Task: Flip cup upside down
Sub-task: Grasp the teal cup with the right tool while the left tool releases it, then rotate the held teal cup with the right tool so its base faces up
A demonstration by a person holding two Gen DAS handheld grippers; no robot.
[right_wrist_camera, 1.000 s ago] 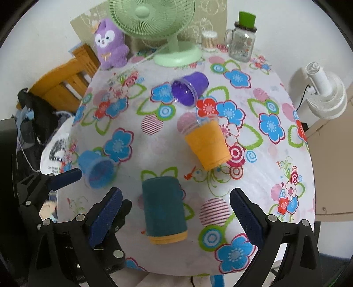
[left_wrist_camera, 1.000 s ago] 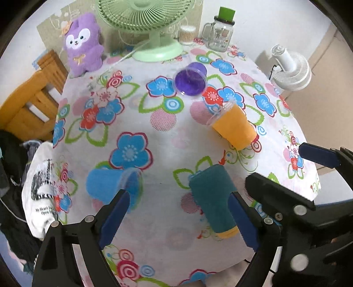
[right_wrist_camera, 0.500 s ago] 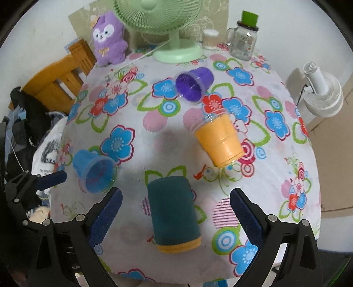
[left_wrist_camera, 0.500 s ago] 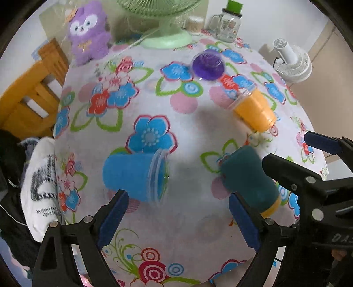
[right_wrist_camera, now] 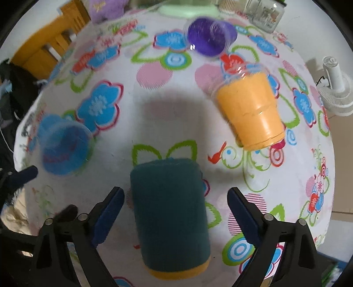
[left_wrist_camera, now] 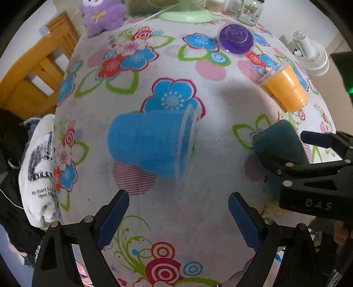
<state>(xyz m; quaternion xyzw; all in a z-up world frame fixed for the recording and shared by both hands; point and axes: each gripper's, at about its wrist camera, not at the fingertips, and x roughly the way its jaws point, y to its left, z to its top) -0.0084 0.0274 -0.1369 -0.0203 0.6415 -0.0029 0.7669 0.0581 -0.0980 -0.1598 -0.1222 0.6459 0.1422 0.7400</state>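
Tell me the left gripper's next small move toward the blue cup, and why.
Probably ease the left gripper forward until its open jaws straddle the blue cup. The cup lies on its side just ahead of the fingertips, not yet between them, so closing now would likely grasp nothing.

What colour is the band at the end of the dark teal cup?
Yellow band, clearest in the right wrist view.

A round table (left_wrist_camera: pixel 176 220) under a flower-print cloth carries four cups lying on their sides: a blue cup (left_wrist_camera: pixel 152 143) just ahead of the left gripper (left_wrist_camera: pixel 178 218), a teal cup (right_wrist_camera: pixel 169 220) between the fingers of the right gripper (right_wrist_camera: pixel 176 212), and an orange cup (right_wrist_camera: pixel 249 114) and a purple cup (right_wrist_camera: pixel 209 37) farther ahead. At the far edge from both grippers stand a green fan base (left_wrist_camera: pixel 187 14), a glass jar (left_wrist_camera: pixel 250 11) and a purple plush toy (left_wrist_camera: pixel 101 15).
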